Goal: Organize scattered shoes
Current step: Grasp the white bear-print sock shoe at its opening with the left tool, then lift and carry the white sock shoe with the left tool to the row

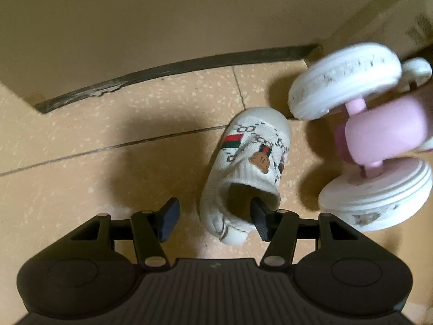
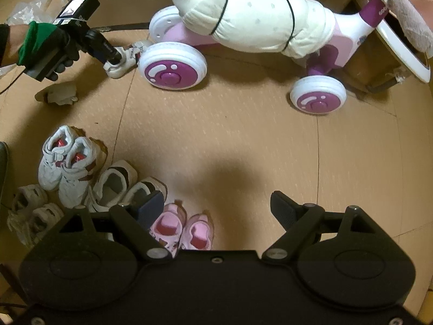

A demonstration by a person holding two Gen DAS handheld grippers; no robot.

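A small white knit shoe (image 1: 249, 162) with a bear patch and red-green stripes lies on the tiled floor (image 1: 108, 135). My left gripper (image 1: 213, 205) points down over its heel: one finger sits inside the shoe's opening, the other stands outside, a gap away from the shoe's side. The pads do not press on it. In the right wrist view a green-gloved hand (image 2: 35, 43) holds that left gripper (image 2: 116, 59) at the same white shoe (image 2: 121, 66). My right gripper (image 2: 217, 205) hangs open and empty over the floor, above a pink pair of shoes (image 2: 181, 227).
Pairs of shoes stand in a row: white high-tops (image 2: 65, 162), a white and brown pair (image 2: 119, 181), white sandals (image 2: 32, 211). A pink ride-on toy (image 2: 257, 21) with white wheels (image 1: 343, 81) stands right beside the knit shoe. Cardboard boxes (image 1: 135, 21) line the back.
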